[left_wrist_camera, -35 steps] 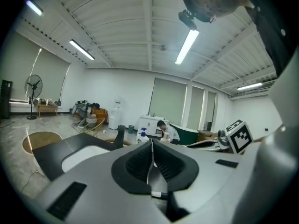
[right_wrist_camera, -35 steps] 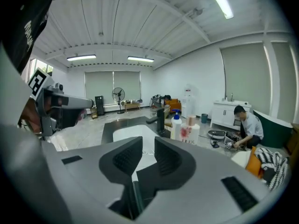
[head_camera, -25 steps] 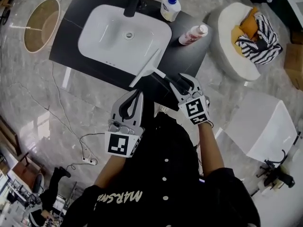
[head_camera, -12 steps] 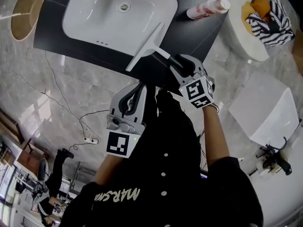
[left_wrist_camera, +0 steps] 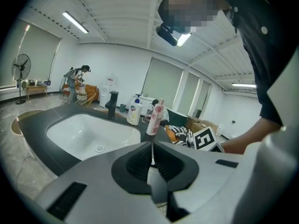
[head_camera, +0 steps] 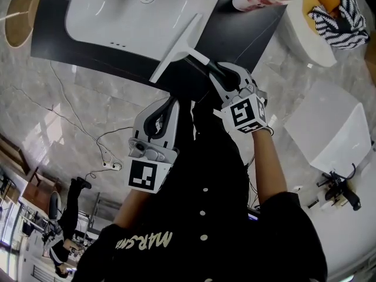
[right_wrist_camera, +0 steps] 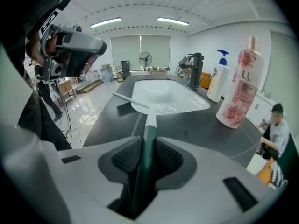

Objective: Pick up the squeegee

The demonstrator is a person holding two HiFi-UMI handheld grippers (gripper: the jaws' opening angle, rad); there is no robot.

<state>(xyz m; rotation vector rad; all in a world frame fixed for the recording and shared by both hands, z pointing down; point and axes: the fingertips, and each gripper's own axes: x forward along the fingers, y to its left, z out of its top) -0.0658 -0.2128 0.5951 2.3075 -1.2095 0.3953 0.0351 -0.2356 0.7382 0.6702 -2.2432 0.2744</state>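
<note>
My R gripper is closing on the white-bladed, dark-green-handled squeegee, ribbed pads snug on the handle. It lies on the matte black counter, blade across the rim of the glossy white basin. Pink floral plastic bottle and white pump bottle stand apart, nothing blocking. L gripper: jaws pressed together, empty.

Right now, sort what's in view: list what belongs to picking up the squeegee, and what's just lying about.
Belongs to the job:
white-bladed squeegee with a dark green handle
right tongs, closing on that handle

Just lying about:
pink flowered plastic bottle
white pump bottle with a blue top
black tap
white basin
left tongs, shut and empty
</note>
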